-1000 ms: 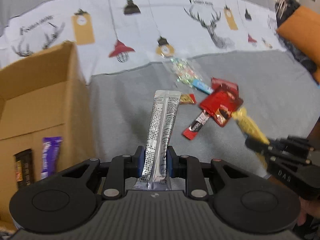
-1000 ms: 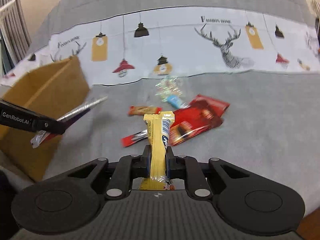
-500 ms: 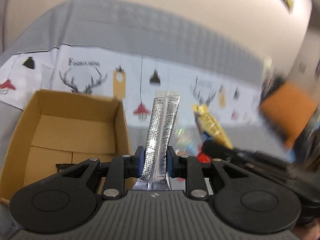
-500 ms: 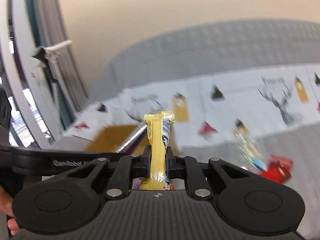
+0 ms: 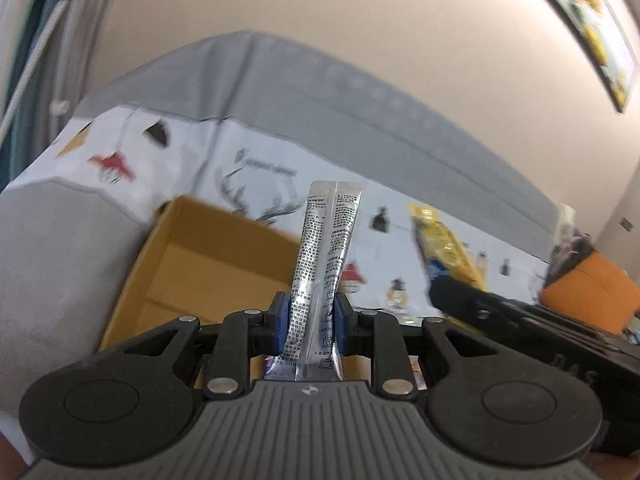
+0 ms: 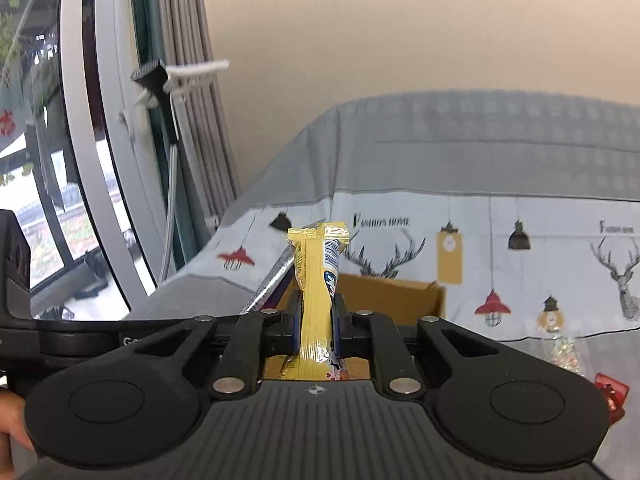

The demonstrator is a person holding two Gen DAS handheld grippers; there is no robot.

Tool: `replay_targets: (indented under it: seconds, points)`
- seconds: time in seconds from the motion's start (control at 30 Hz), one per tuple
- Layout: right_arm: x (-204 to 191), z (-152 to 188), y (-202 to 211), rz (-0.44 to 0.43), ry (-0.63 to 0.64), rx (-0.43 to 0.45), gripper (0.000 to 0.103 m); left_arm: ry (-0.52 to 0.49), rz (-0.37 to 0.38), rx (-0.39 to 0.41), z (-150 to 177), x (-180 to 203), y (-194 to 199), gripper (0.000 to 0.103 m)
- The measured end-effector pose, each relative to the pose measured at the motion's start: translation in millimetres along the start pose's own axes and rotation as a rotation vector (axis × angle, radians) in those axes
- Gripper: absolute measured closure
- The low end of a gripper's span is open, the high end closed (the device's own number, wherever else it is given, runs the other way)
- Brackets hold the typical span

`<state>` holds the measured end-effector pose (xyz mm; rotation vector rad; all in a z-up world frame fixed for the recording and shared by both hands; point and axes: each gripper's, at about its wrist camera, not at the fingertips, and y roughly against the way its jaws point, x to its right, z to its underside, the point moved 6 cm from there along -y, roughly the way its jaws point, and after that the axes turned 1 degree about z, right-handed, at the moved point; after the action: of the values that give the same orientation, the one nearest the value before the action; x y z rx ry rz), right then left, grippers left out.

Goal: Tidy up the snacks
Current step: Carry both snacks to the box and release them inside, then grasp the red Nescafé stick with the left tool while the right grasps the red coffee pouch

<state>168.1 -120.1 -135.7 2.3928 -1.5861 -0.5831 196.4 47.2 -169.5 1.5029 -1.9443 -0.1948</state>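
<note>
My left gripper (image 5: 310, 326) is shut on a silver stick sachet (image 5: 324, 264) that stands upright between the fingers, raised above the open cardboard box (image 5: 208, 268). My right gripper (image 6: 316, 326) is shut on a yellow snack bar (image 6: 318, 280), also upright, with the box (image 6: 392, 294) just beyond and below it. In the left wrist view the right gripper (image 5: 520, 320) with the yellow bar (image 5: 448, 248) is close on the right. In the right wrist view the silver sachet (image 6: 276, 276) shows just left of the bar.
The box sits on a grey sofa cover with a white deer-and-lantern print (image 6: 520, 248). A clear candy bag (image 6: 566, 354) and a red wrapper (image 6: 610, 394) lie on the seat at right. An orange cushion (image 5: 592, 292) is far right. Curtains and a window (image 6: 80, 160) stand left.
Both grippers have swung left and tilted upward from the snack pile to over the box, each still holding its snack. The snack pile has left the left wrist view.
</note>
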Motion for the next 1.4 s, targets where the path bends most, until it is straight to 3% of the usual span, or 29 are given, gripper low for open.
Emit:
replay_targets:
  seconds: [0.2, 0.43, 0.53, 0.73, 0.83, 0.87, 0.93, 1.03, 1.1, 1.17, 1.4]
  points:
    - [-7, 37, -53, 0.041, 0.032, -0.109, 0.088, 0.028, -0.08, -0.087, 26, -57, -44, 0.077]
    - [9, 105, -117, 0.092, -0.031, -0.293, 0.088, 0.008, -0.131, -0.215, 79, -83, -94, 0.077]
    - [11, 123, -135, 0.097, -0.032, -0.345, 0.088, -0.064, -0.172, -0.198, 89, -83, -102, 0.077]
    - [11, 140, -154, 0.091, -0.031, -0.4, 0.088, -0.054, -0.175, -0.208, 89, -86, -110, 0.077]
    - [11, 141, -155, 0.07, -0.048, -0.411, 0.084, -0.057, -0.192, -0.225, 86, -83, -111, 0.067]
    - [12, 139, -154, 0.052, -0.076, -0.408, 0.075, -0.053, -0.216, -0.223, 85, -83, -109, 0.062]
    - [19, 133, -147, 0.059, -0.111, -0.377, 0.067, -0.033, -0.243, -0.209, 79, -82, -104, 0.036]
    - [30, 123, -131, 0.056, -0.148, -0.33, 0.056, -0.02, -0.244, -0.176, 69, -76, -94, 0.018]
    - [41, 116, -116, 0.047, -0.17, -0.293, 0.043, -0.03, -0.224, -0.155, 63, -62, -88, 0.017]
    - [51, 111, -97, 0.039, -0.176, -0.251, 0.037, -0.055, -0.205, -0.14, 61, -40, -83, 0.017]
    - [125, 107, -24, 0.097, -0.241, -0.137, 0.032, -0.214, -0.102, -0.136, 72, 69, -97, 0.017]
